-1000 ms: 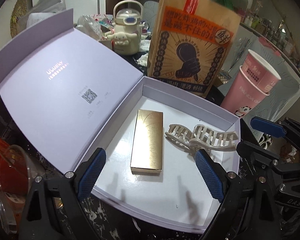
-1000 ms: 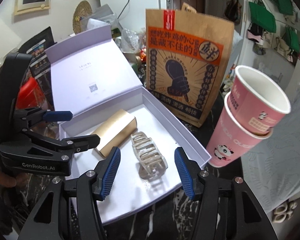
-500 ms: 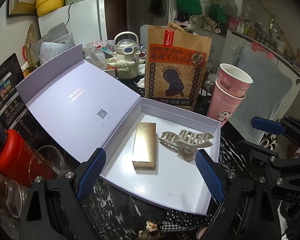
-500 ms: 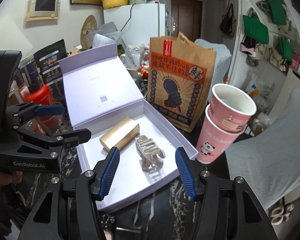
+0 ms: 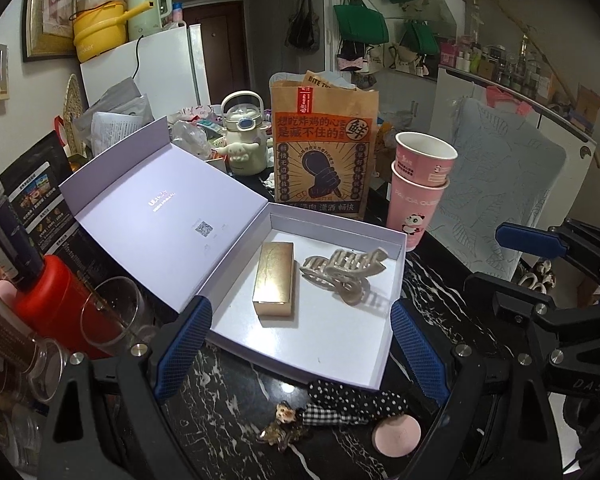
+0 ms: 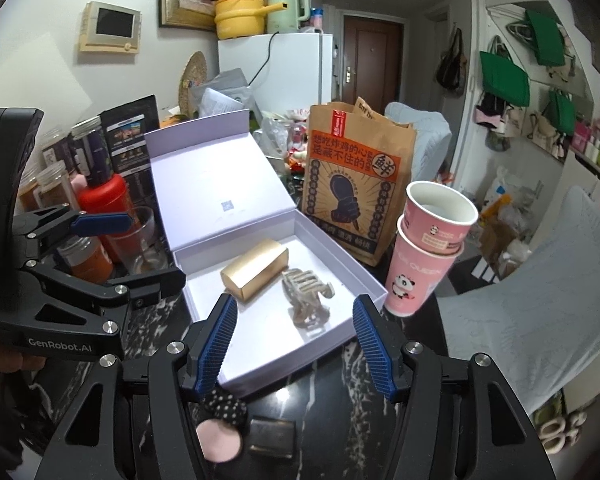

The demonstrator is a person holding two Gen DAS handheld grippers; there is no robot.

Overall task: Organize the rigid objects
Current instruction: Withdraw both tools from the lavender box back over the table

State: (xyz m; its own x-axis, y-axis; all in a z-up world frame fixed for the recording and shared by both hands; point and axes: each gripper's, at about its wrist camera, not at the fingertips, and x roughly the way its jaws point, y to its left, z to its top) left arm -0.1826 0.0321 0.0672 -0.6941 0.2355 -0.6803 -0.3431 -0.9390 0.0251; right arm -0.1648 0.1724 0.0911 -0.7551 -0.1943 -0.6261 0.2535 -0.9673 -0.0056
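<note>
We have both tools held back from the open lavender box [image 5: 380,380], which sits mid-frame in the left wrist view on the dark marbled table [image 5: 452,280]. Inside it, the gold rectangular case [image 5: 274,282] lies left of centre and the beige hair claw [image 5: 342,276] lies just beside it on the right, apart from it. The left hand-held gripper [image 5: 300,354] is released, its jaws spread wide with nothing between them. The right hand-held gripper [image 6: 294,348] is also empty; its jaws stand about half apart, a small gap either side of the claw as framed in the right wrist view.

We judge that two pieces are already sorted and the next step is to fetch what lies loose on the table at the bottom of the frame: a polka-dot fabric piece [image 5: 356,402], a round pink item [image 5: 396,430], a small ornate brooch-like clip [image 5: 284,426], and, in the right wrist view, a dark flat rectangular item [image 6: 271,438].

To do this well, we should pick one rigid item at a time, the pink round one or the dark rectangle first. They lie low and close together, so we bring the jaws down steeply, straddle only one, and close on its edges. When placing, we aim for the bare floor at the near end of the box, keeping clear of the claw's teeth and the box's raised lid [image 5: 160,216].
</note>
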